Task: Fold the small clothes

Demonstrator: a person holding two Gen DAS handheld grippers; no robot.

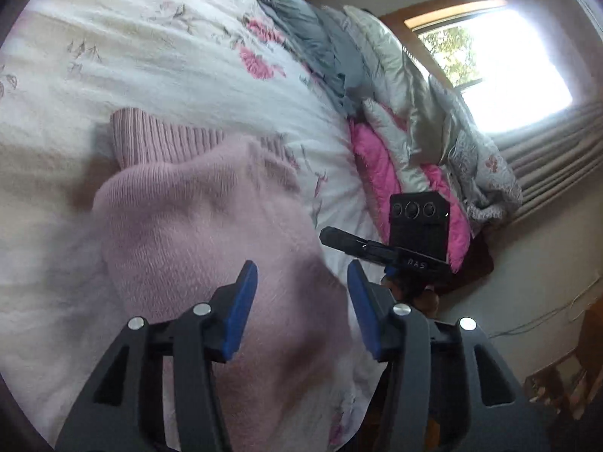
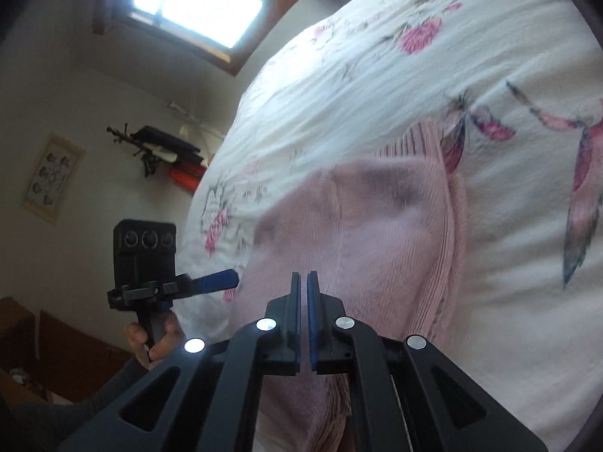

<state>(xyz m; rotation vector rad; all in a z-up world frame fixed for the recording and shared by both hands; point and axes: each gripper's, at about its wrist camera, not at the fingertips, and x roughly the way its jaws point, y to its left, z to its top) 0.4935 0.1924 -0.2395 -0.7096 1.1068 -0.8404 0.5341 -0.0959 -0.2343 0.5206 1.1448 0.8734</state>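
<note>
the left tongs (image 1: 302, 275) hang released, blue pads spread wide above a soft pink knit sweater (image 1: 196, 218). the right tongs (image 2: 303, 282) are clenched, pads nearly meeting, with nothing visibly between them. the sweater lies rumpled on the bed (image 1: 113, 37), ribbed hem outward, over a white crinkled floral quilt (image 2: 377, 75). a hand (image 2: 150, 342) grips the left handle.

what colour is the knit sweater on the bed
Pale pink, with a ribbed hem; the sweater shows best in the left wrist view.
</note>
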